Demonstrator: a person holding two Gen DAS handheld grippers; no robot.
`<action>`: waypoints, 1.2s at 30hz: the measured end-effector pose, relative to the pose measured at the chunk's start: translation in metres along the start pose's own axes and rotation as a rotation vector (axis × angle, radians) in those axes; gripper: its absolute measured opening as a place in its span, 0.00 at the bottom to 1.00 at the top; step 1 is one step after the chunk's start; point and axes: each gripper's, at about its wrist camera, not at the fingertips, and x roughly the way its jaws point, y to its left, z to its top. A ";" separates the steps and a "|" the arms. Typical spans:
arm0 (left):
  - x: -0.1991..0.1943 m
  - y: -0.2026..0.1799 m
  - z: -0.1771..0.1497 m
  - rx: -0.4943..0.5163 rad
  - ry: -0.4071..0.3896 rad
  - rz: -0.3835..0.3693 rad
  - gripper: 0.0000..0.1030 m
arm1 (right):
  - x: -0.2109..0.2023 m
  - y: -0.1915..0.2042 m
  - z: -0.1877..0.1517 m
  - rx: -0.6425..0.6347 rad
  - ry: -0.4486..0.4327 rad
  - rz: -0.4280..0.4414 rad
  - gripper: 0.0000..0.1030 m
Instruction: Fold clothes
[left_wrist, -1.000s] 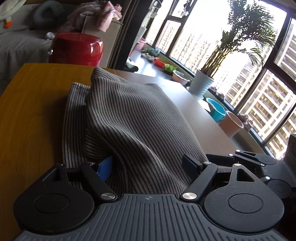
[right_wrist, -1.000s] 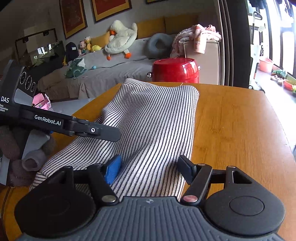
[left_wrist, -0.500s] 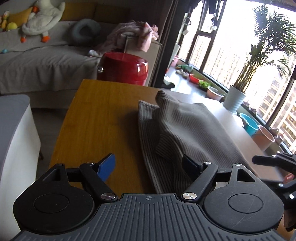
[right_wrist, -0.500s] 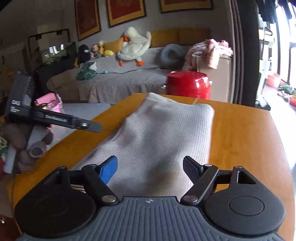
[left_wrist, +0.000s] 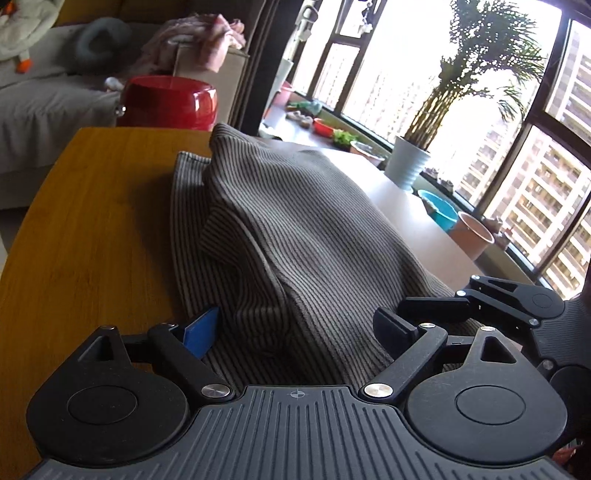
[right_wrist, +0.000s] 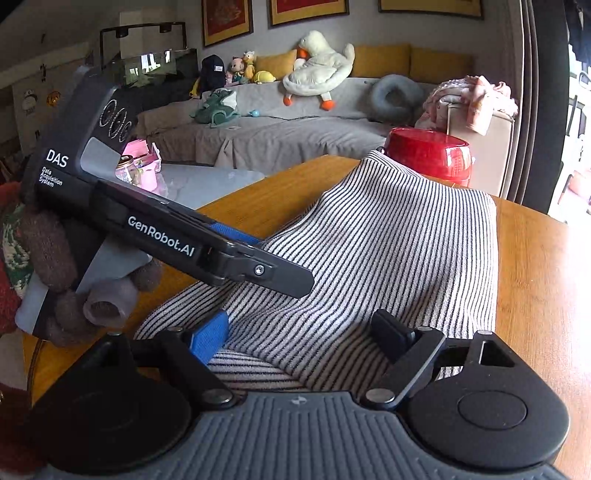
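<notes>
Striped ribbed knit garment (right_wrist: 388, 258) lies rumpled in soft folds on smooth wooden table (right_wrist: 535, 277).

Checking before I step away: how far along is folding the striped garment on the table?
Done: striped garment lies doubled lengthwise on the wooden table. In hand: nothing; left gripper and right gripper jaws opening, fabric between them unpinched. Left: a crosswise fold.

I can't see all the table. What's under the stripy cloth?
The wooden table is under the stripy cloth. A lower striped layer pokes out. Anything else beneath is covered.
</notes>
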 end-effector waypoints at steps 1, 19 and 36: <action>0.000 0.000 0.000 0.009 -0.003 0.001 0.90 | 0.000 0.001 0.000 0.003 0.001 0.003 0.88; 0.010 0.000 -0.002 -0.016 -0.073 -0.029 1.00 | 0.012 -0.002 0.003 -0.002 0.026 0.030 1.00; 0.007 0.008 -0.003 -0.059 -0.093 -0.063 1.00 | 0.013 0.010 0.001 -0.047 0.041 -0.002 1.00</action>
